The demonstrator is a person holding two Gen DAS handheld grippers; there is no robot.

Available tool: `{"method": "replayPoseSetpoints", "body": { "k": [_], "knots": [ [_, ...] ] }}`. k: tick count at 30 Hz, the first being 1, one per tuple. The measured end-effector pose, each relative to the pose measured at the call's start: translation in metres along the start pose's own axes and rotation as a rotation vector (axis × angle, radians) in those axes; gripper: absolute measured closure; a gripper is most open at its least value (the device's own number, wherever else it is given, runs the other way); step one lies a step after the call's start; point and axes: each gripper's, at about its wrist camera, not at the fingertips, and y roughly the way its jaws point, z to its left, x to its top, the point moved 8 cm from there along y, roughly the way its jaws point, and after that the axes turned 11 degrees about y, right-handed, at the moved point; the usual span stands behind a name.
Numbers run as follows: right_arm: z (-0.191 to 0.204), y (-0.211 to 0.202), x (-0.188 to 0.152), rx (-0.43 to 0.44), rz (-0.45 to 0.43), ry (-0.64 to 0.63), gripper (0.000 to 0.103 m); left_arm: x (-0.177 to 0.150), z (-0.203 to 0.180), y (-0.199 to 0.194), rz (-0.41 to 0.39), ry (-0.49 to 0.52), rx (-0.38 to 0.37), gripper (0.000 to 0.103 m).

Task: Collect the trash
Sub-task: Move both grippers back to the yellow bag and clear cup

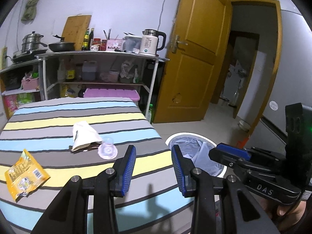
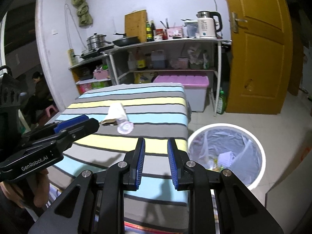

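Here a striped table (image 1: 81, 109) stands beside a lined bin (image 2: 259, 150).

Dim indoor light, soft shadows, strong fisheye distortion.

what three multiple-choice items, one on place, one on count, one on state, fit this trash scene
1. Where is the bin?
A. on the table
B. on the floor beside the table
C. on the shelf

2. How many trash pieces lie on the table?
A. one
B. three
C. five

3. What do the left gripper fingers hold?
A. nothing
B. the cup
C. the wrapper

Key: B, the bin stands by the table's corner; B, yellow wrapper, white bag, clear cup; A, the gap is empty.
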Motion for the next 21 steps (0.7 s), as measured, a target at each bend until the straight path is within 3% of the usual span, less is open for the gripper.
{"method": "replayPoseSetpoints", "body": {
  "k": [5, 9, 16, 21],
  "knots": [
    [0.017, 0.001, -0.003, 0.027, 0.002, -0.021, 0.077, -0.007, 0.014, -0.01, 0.003, -0.007, 0.033, 0.066],
    [0.027, 0.004, -0.006, 0.051, 0.013, -0.036, 0.066, -0.013, 0.026, -0.018, 0.001, -0.017, 0.054, 0.066],
    [0.046, 0.015, -0.01, 0.091, 0.032, -0.048, 0.064, -0.025, 0.051, -0.029, 0.0, -0.024, 0.108, 0.066],
    [0.06, 0.026, -0.013, 0.109, 0.054, -0.066, 0.063, -0.034, 0.076, -0.033, 0.004, -0.065, 0.133, 0.054]
  ]
}}
